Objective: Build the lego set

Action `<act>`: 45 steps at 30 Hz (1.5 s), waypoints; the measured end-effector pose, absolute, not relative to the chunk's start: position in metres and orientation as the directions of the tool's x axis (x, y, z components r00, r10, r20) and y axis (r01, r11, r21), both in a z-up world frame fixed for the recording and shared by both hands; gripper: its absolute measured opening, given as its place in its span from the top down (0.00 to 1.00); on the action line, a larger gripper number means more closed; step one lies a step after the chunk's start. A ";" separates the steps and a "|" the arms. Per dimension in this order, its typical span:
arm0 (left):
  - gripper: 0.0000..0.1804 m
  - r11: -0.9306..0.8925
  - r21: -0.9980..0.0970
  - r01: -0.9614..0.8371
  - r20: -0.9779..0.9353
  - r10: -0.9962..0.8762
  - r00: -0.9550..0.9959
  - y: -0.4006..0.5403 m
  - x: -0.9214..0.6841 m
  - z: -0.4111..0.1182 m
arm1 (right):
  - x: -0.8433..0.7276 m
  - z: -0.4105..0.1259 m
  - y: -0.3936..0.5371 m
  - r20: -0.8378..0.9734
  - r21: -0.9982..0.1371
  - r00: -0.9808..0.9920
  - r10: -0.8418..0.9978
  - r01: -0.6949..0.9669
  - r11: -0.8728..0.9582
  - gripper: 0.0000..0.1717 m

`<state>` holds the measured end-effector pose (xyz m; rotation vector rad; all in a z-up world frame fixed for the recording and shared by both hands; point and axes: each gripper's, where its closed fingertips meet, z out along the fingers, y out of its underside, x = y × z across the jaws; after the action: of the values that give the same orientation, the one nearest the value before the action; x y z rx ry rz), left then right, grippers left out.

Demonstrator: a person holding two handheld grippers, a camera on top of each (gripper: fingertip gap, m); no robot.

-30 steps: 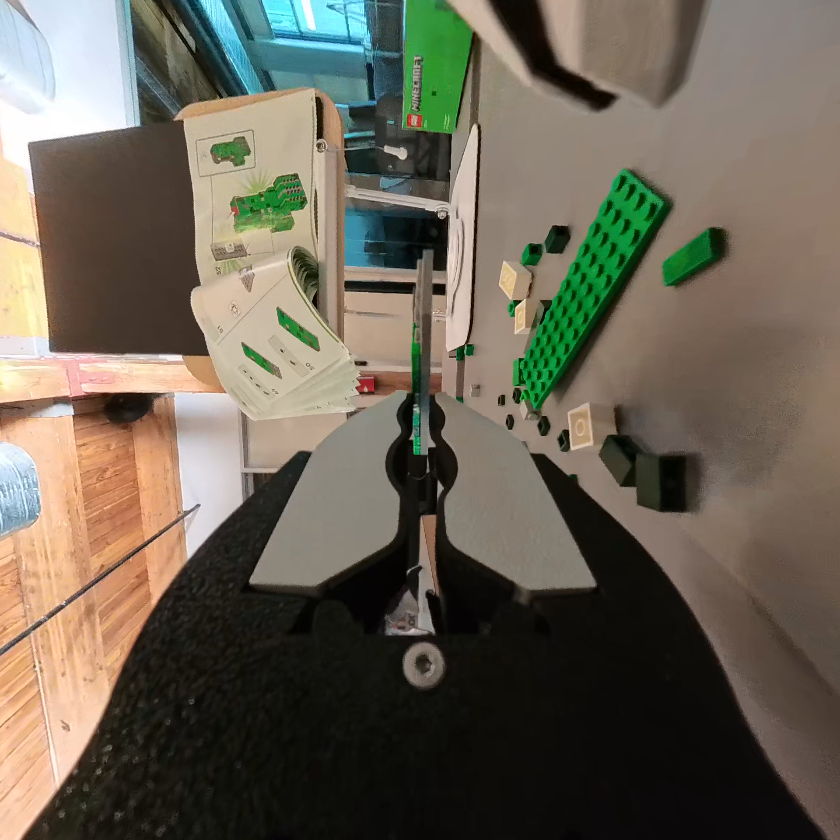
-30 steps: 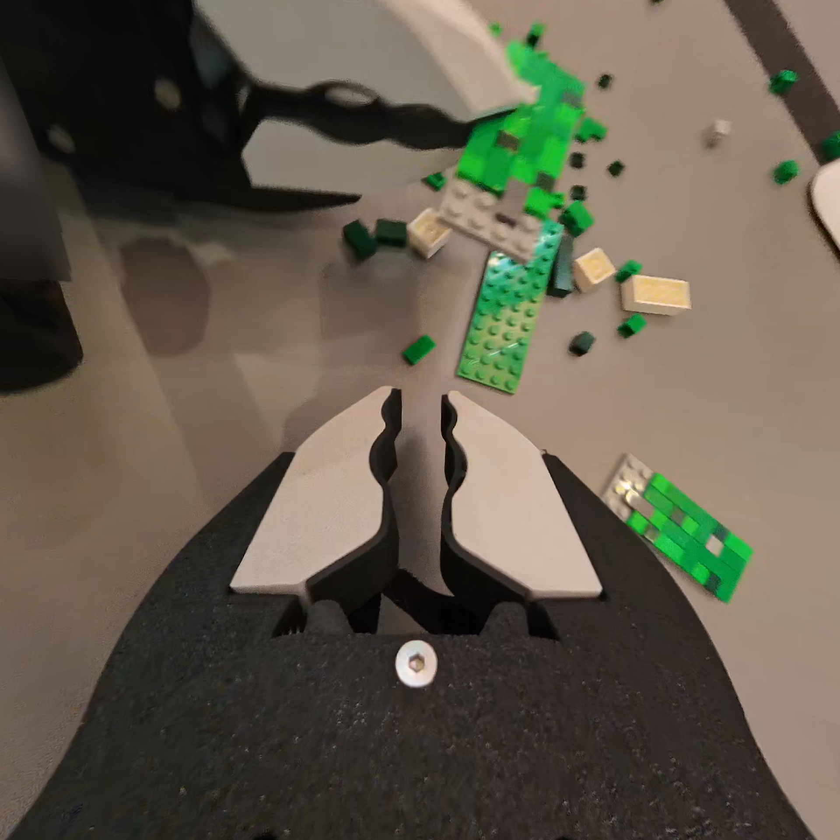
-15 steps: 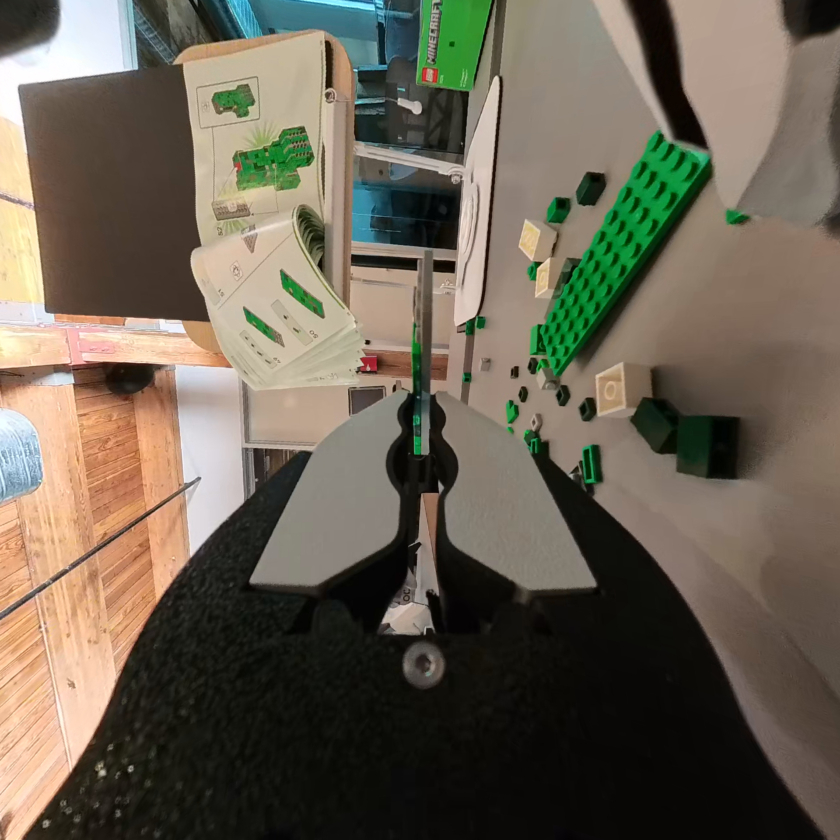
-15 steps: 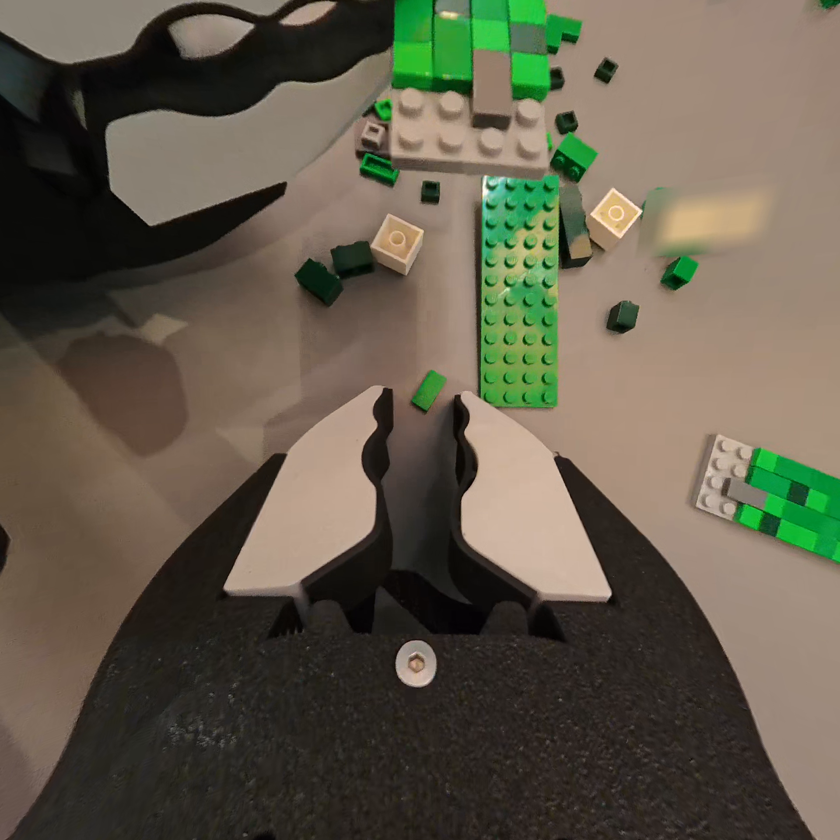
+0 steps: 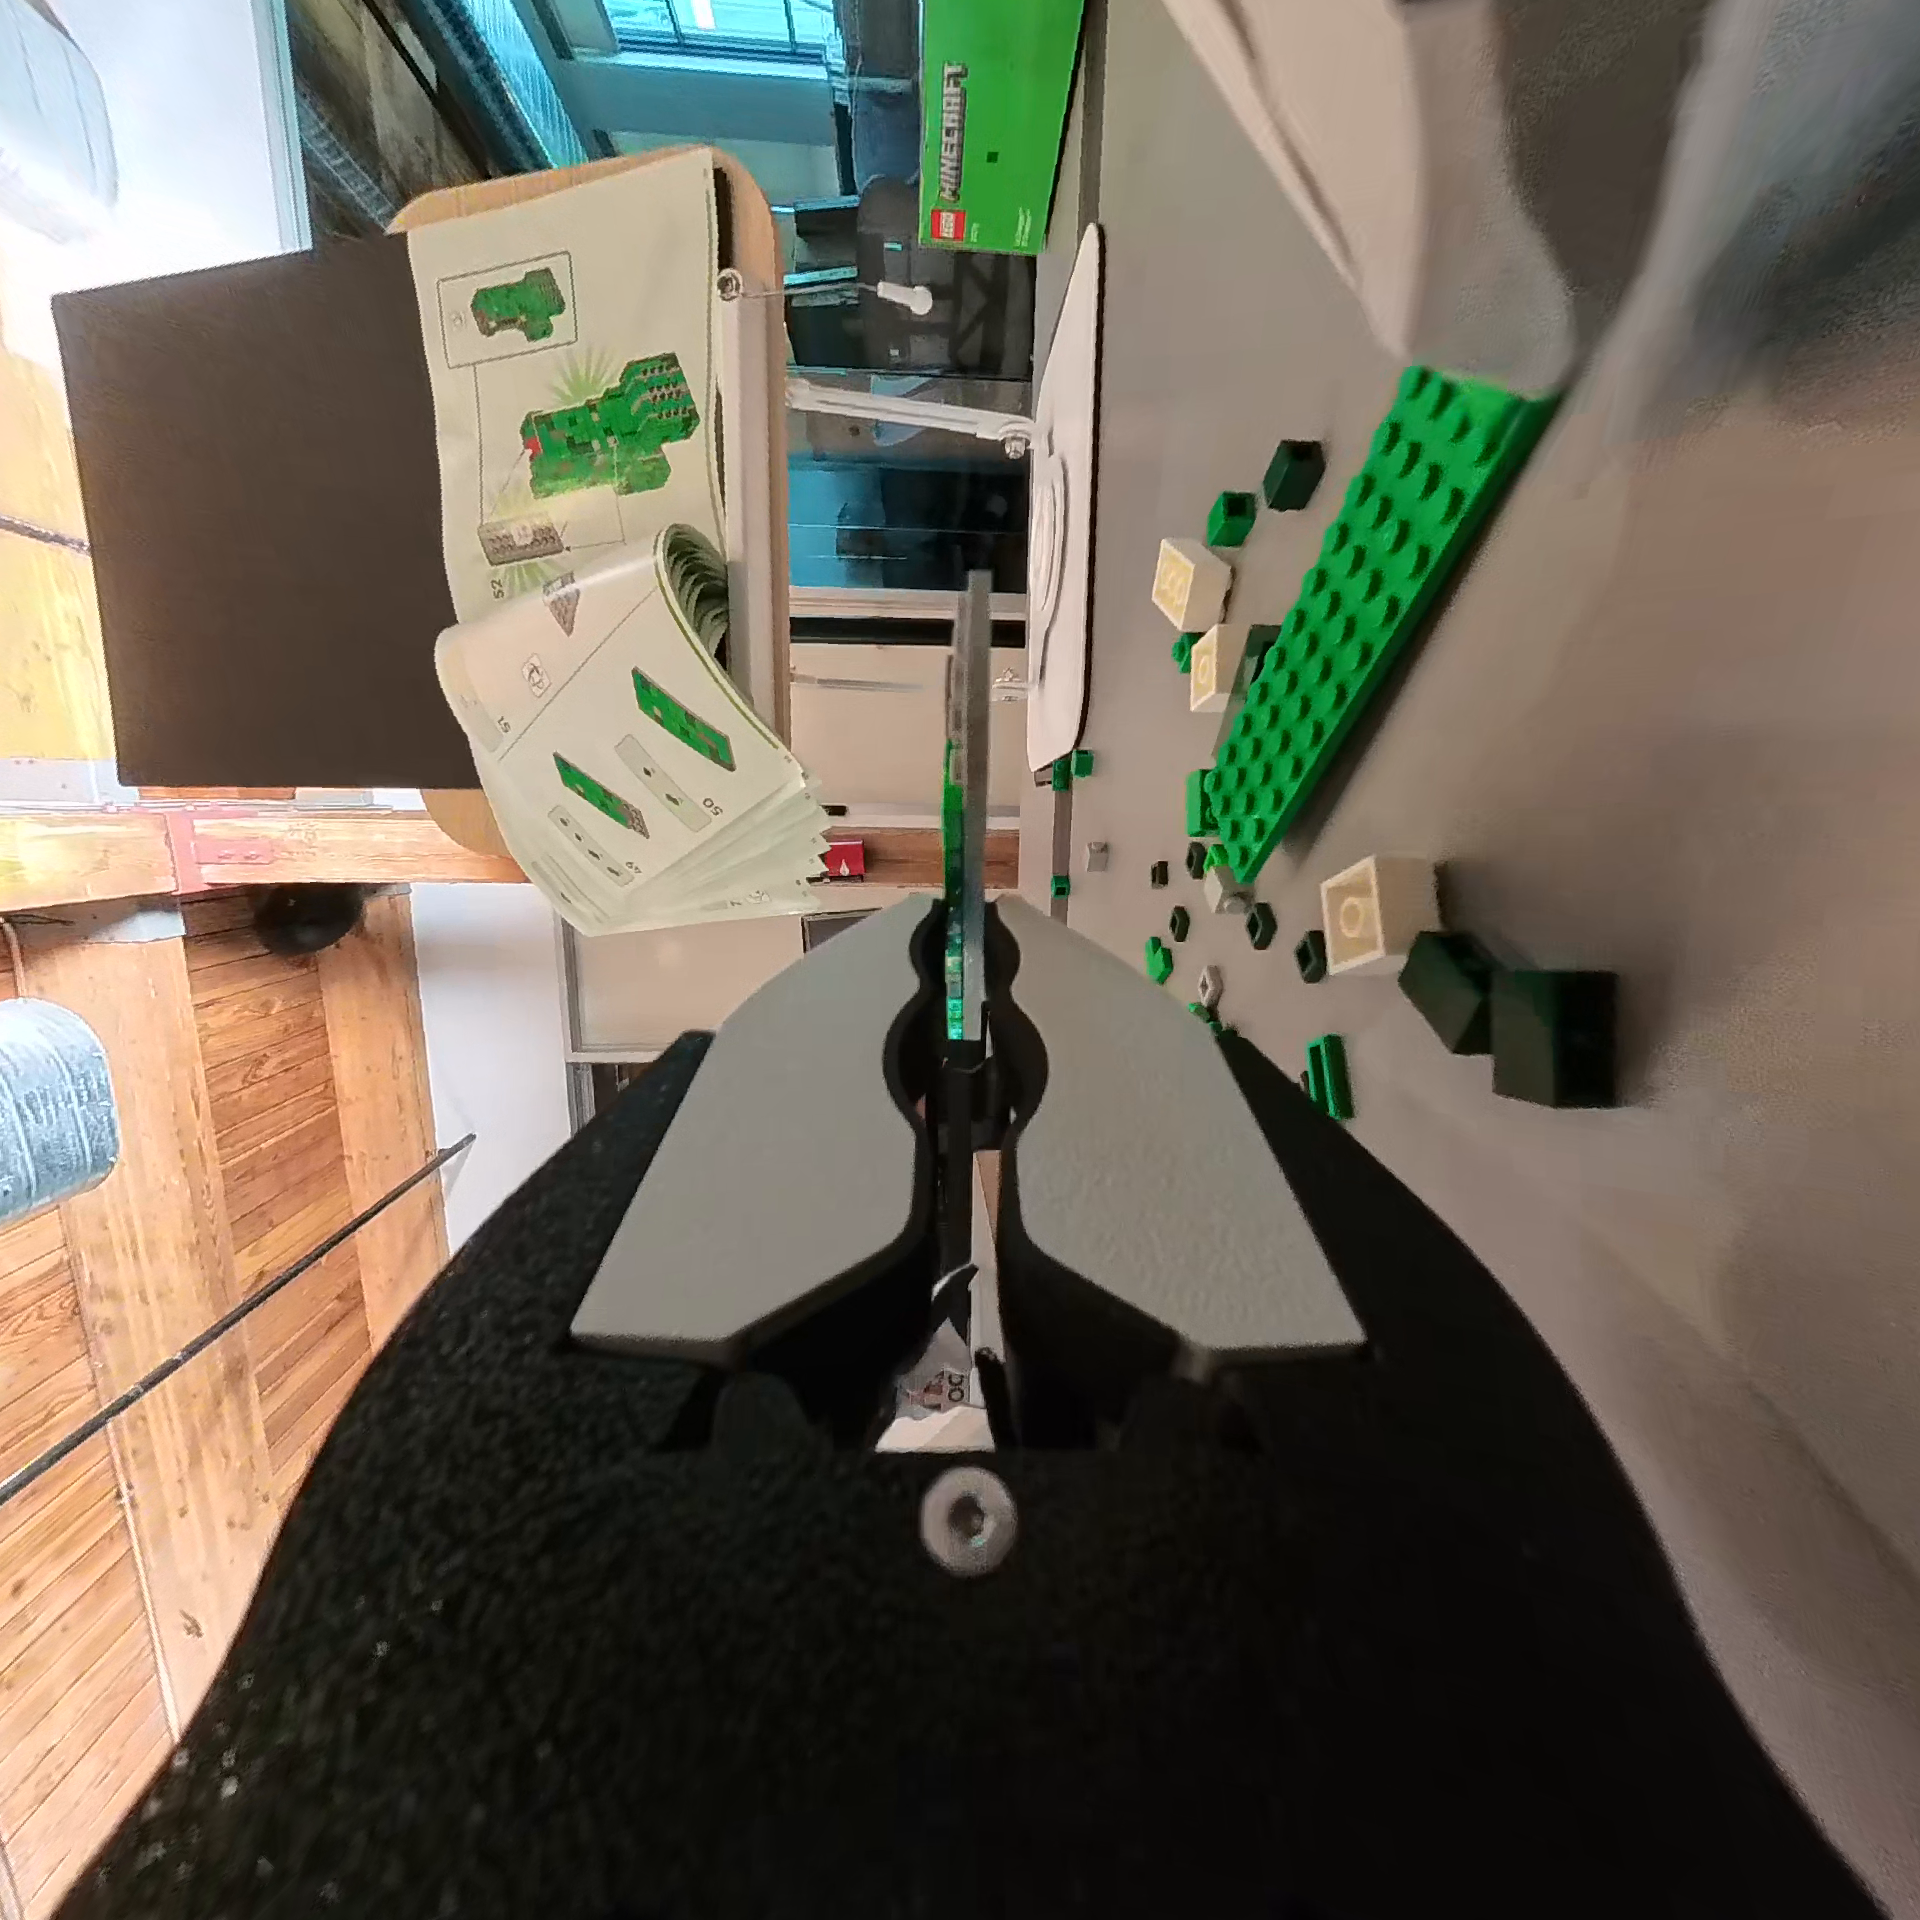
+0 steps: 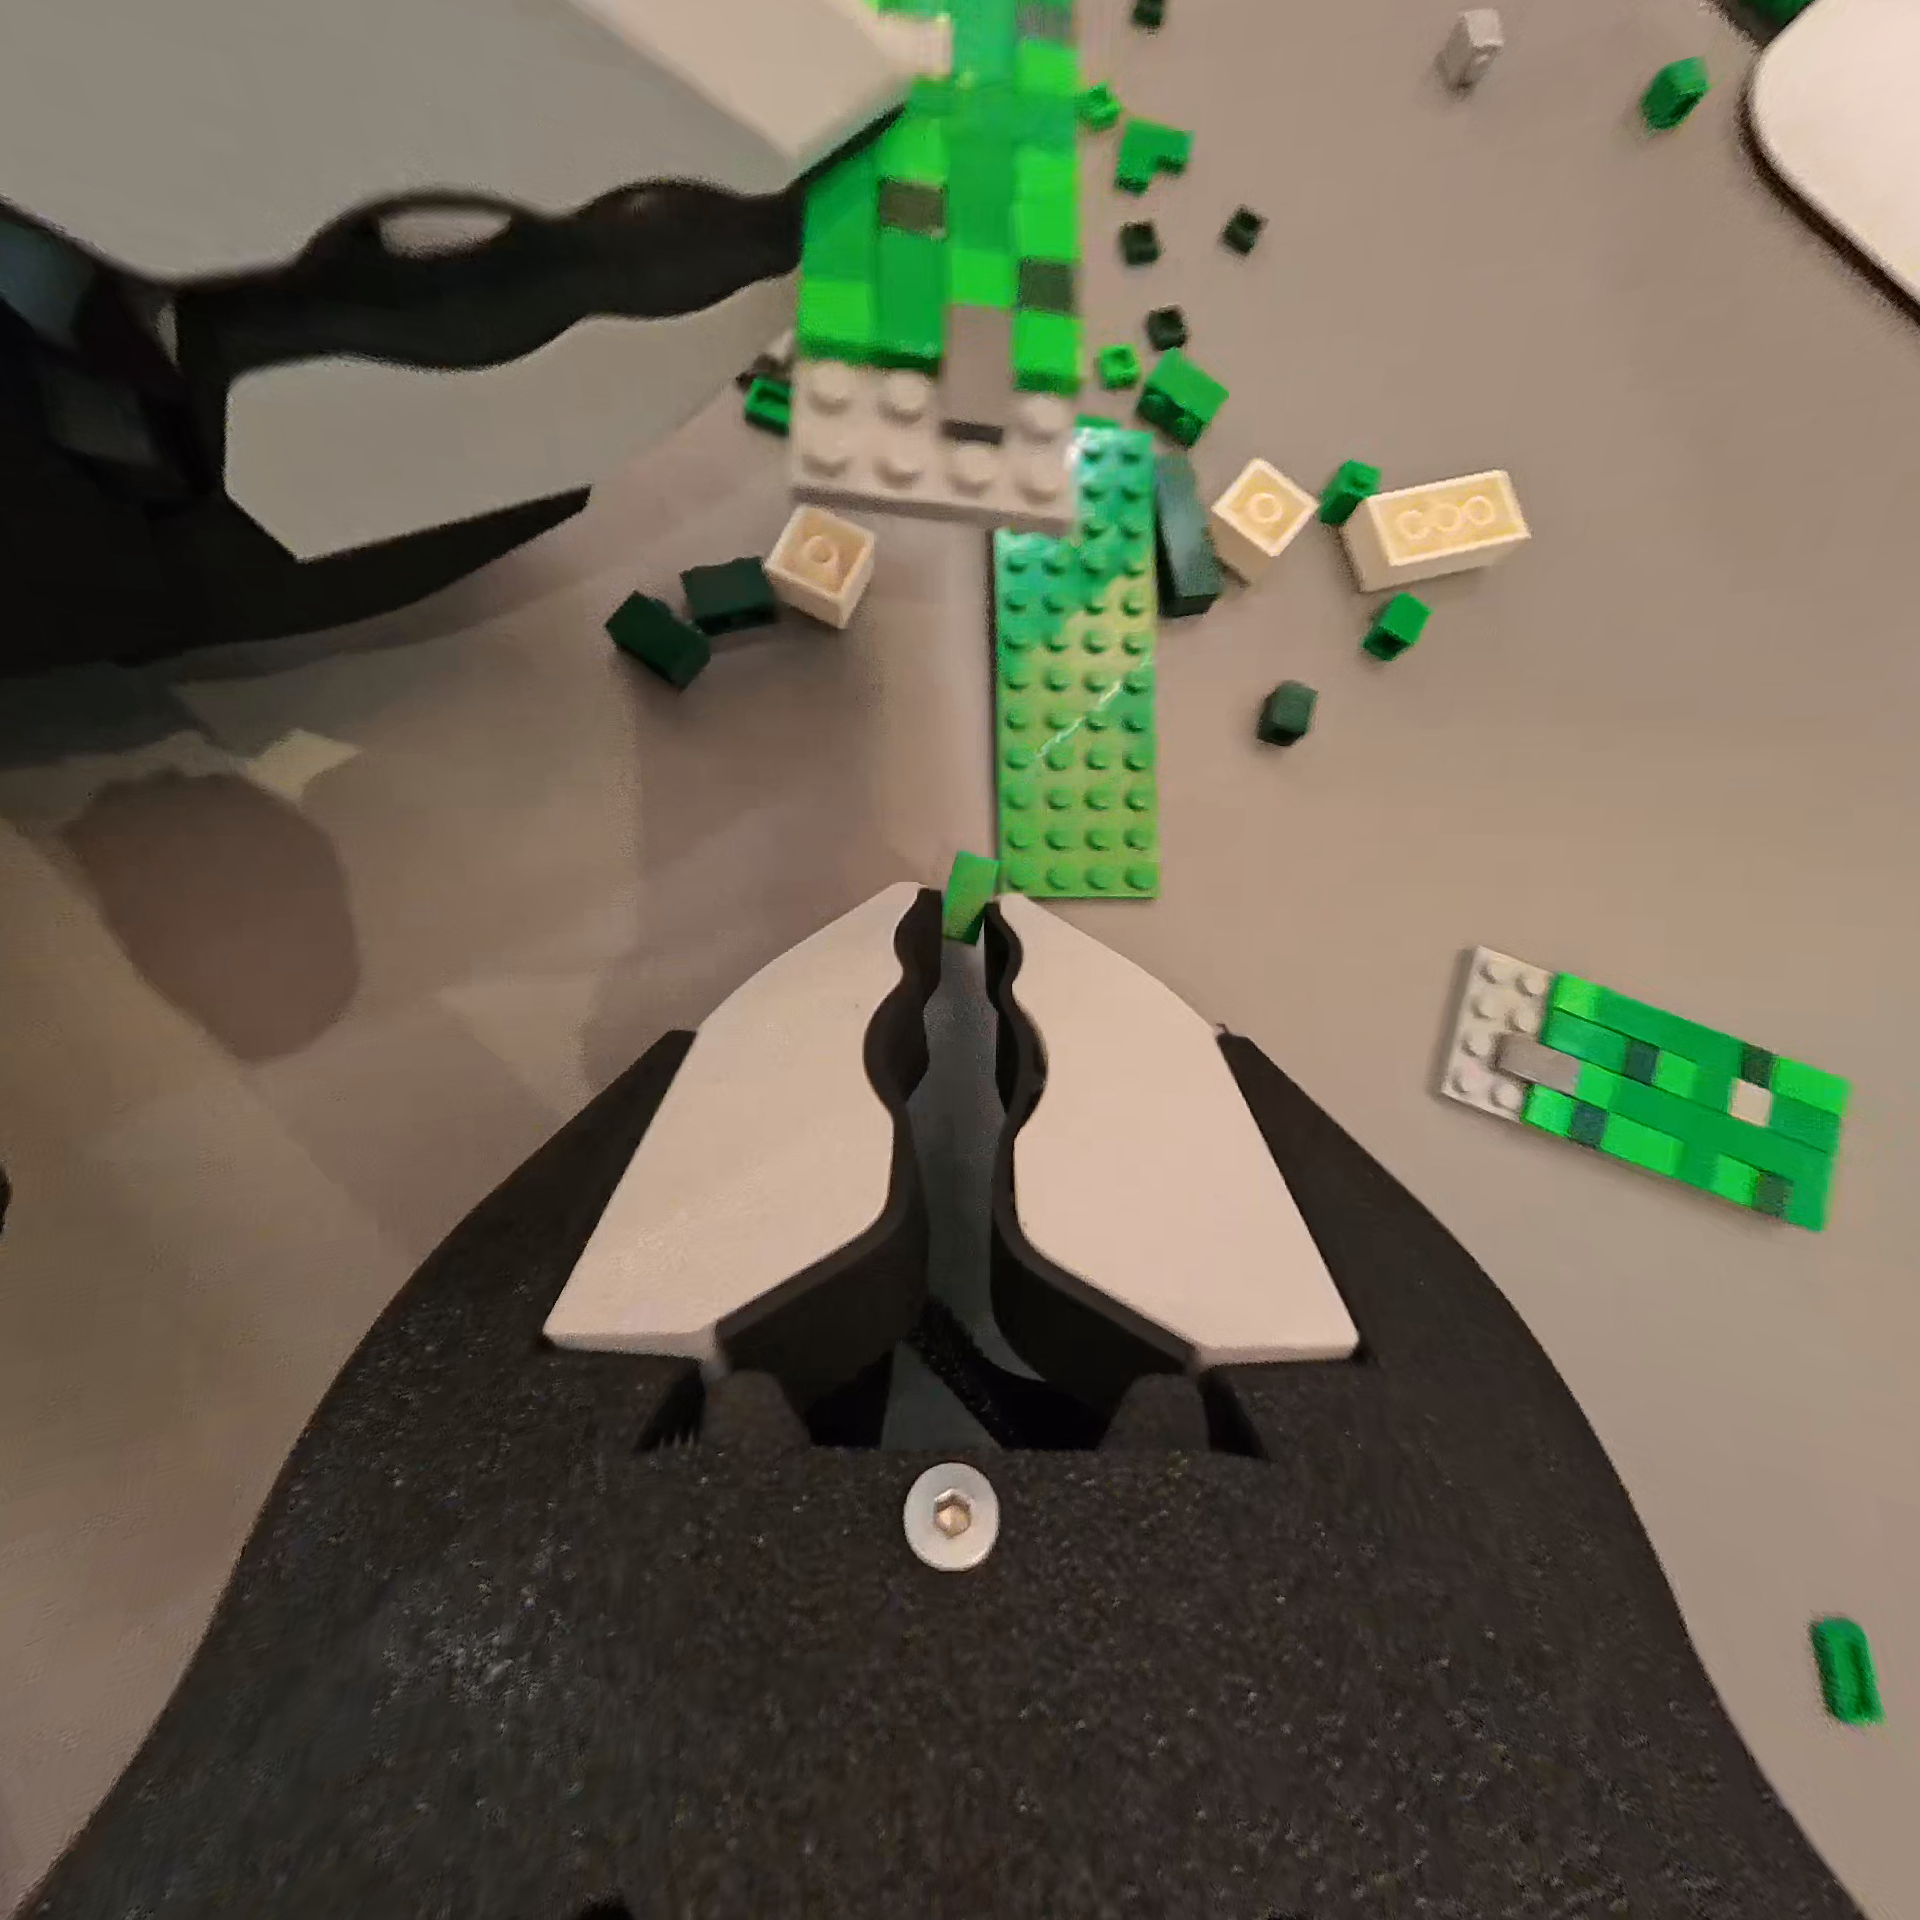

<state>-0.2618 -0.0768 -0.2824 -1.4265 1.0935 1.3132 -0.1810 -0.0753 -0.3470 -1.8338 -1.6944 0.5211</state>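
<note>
My left gripper (image 5: pixel 961 914) is shut on the edge of a grey plate topped with green tiles (image 5: pixel 975 727) and holds it above the table, seen edge-on. In the right wrist view that same plate (image 6: pixel 956 312) juts from the left gripper's fingers (image 6: pixel 727 73) at the top. My right gripper (image 6: pixel 961 916) is down at the grey table (image 6: pixel 1507 831), shut on a small bright green tile (image 6: pixel 968 891) whose tip sticks out past the fingertips. The tile sits just by the near end of a long green studded plate (image 6: pixel 1081 707). A blurred form at the top right of the left wrist view (image 5: pixel 1558 156) is likely the right gripper.
A second grey plate with green tiles (image 6: pixel 1662 1091) lies to the right. Cream bricks (image 6: pixel 1434 530), dark green bricks (image 6: pixel 665 634) and small green pieces are scattered around the long plate (image 5: pixel 1361 623). An open instruction booklet (image 5: pixel 582 520), a green box (image 5: pixel 987 125) and a white board (image 5: pixel 1060 499) stand at the far side.
My right gripper opened wider, moved forward and down to the small green tile, then closed on it. My left gripper kept its hold on the tiled grey plate with little movement.
</note>
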 end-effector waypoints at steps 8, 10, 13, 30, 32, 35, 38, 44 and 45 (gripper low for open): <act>0.97 -0.153 -0.012 -0.988 -0.998 -0.061 0.022 -0.076 -0.246 -0.288 | -0.181 -0.284 -0.061 0.041 -0.767 0.123 0.992 0.640 -0.047 0.96; 0.97 -0.135 -0.003 -0.991 -0.998 -0.059 0.011 -0.076 -0.241 -0.288 | -0.184 -0.280 -0.066 0.047 -0.776 0.091 0.995 0.630 -0.021 0.96; 0.97 -0.107 0.003 -0.994 -0.999 -0.046 0.002 -0.077 -0.235 -0.285 | -0.188 -0.283 -0.074 0.025 -0.774 0.052 0.998 0.633 -0.014 0.96; 0.97 -0.058 0.026 -0.998 -0.999 -0.025 -0.025 -0.079 -0.222 -0.283 | -0.181 -0.290 -0.079 0.030 -0.694 0.043 0.999 0.720 -0.010 0.96; 0.97 -0.056 0.027 -0.998 -0.999 -0.024 -0.025 -0.079 -0.222 -0.283 | -0.179 -0.291 -0.078 0.034 -0.680 0.047 0.998 0.733 -0.011 0.96; 0.97 -0.050 0.031 -0.998 -0.999 -0.023 -0.030 -0.079 -0.220 -0.283 | -0.177 -0.291 -0.079 0.038 -0.665 0.043 0.998 0.747 -0.006 0.96; 0.97 -0.042 0.037 -0.998 -0.999 -0.020 -0.036 -0.079 -0.219 -0.283 | -0.176 -0.291 -0.079 0.037 -0.656 0.040 0.999 0.755 -0.006 0.96; 0.97 -0.033 0.040 -0.999 -0.999 -0.017 -0.039 -0.079 -0.216 -0.282 | -0.174 -0.291 -0.080 0.030 -0.641 0.034 0.999 0.768 -0.007 0.95; 0.97 -0.032 0.040 -0.999 -0.999 -0.017 -0.040 -0.079 -0.216 -0.283 | -0.174 -0.291 -0.080 0.029 -0.640 0.034 0.999 0.768 -0.008 0.95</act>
<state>-0.2163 -0.0791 -0.2826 -1.2258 1.2352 1.2547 -0.1741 -0.0803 -0.2908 -1.8273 -1.7840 0.6170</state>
